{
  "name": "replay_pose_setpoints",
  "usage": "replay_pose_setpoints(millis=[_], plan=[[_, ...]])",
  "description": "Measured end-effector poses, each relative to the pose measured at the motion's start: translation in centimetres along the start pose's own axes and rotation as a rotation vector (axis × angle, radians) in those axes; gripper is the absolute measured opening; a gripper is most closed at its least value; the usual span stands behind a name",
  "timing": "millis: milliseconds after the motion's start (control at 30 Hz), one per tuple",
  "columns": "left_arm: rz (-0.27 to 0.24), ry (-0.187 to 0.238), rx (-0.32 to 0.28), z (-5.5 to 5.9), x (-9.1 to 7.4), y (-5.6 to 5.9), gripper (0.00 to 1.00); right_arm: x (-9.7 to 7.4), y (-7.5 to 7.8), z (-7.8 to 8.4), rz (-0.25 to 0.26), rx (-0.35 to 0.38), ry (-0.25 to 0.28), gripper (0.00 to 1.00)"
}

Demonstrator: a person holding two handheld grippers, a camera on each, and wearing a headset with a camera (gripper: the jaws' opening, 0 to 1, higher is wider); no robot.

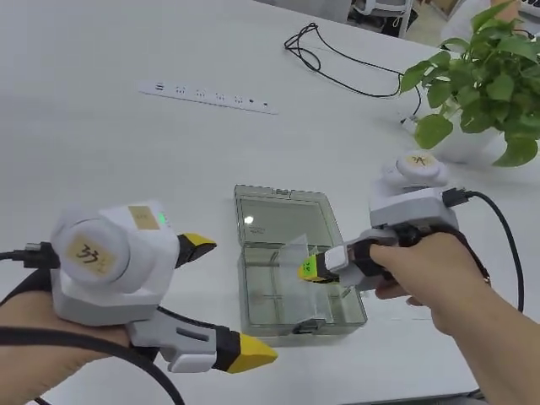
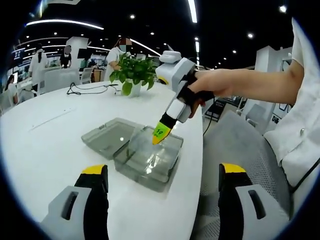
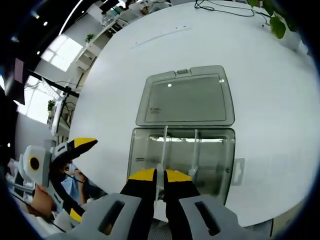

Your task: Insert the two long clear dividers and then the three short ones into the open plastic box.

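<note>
The right claw is pinched on a clear divider standing in the open box on the white bench, its lid lying flat behind, while the left claw hangs wide open and empty near the box's front left corner.

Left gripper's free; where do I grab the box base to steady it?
Probably the box base's left wall, left gripper coming from the left: that thin upright rim is bare, the lid lies flat behind it, and the right gripper reaches in from the right with a divider.
</note>
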State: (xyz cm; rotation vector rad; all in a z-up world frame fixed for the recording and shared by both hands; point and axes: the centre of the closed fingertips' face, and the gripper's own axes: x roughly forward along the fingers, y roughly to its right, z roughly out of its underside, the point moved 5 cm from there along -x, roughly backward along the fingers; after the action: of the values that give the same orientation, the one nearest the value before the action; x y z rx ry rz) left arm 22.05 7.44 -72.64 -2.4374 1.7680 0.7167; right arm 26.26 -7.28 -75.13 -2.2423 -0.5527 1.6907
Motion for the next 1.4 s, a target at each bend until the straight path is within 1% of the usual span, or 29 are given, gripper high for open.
replay_pose_setpoints(millis=[167,300,500,633,900,1000,1133,1200,1233,1333,1400], plan=[[-0.001,0.002,-0.008,0.1,0.0,0.0,0.93,0.2,-0.3,0.1,0.002,-0.018,-0.001,0.07],[0.000,0.002,-0.012,0.1,0.1,0.0,0.93,0.3,-0.2,0.0,0.006,-0.024,-0.002,0.07],[0.002,0.003,-0.018,0.1,0.2,0.1,0.93,0.1,-0.5,-0.3,0.027,-0.058,0.006,0.07],[-0.001,0.005,-0.021,0.0,0.1,0.1,0.93,0.2,-0.3,-0.4,0.041,-0.071,0.005,0.07],[-0.003,-0.002,-0.025,0.3,0.0,0.1,0.93,0.5,-0.6,-0.2,0.065,-0.120,0.006,0.07],[-0.003,-0.001,-0.027,0.3,0.0,0.0,0.92,0.6,-0.8,-0.2,0.079,-0.158,0.007,0.07],[-0.004,-0.005,-0.028,0.3,0.0,0.0,0.92,0.6,-1.1,0.0,0.117,-0.224,0.002,0.07],[-0.004,-0.003,-0.026,0.2,0.0,0.1,0.92,0.6,-1.5,0.1,0.131,-0.245,-0.002,0.07],[-0.004,-0.002,-0.027,0.2,0.0,0.1,0.92,0.6,-1.4,0.0,0.137,-0.255,-0.005,0.07],[-0.005,-0.004,-0.026,0.2,0.0,0.0,0.92,0.8,-1.6,-0.1,0.167,-0.313,-0.014,0.07],[-0.005,-0.004,-0.026,0.2,0.0,0.0,0.92,0.9,-1.8,-0.1,0.173,-0.334,-0.015,0.07]])
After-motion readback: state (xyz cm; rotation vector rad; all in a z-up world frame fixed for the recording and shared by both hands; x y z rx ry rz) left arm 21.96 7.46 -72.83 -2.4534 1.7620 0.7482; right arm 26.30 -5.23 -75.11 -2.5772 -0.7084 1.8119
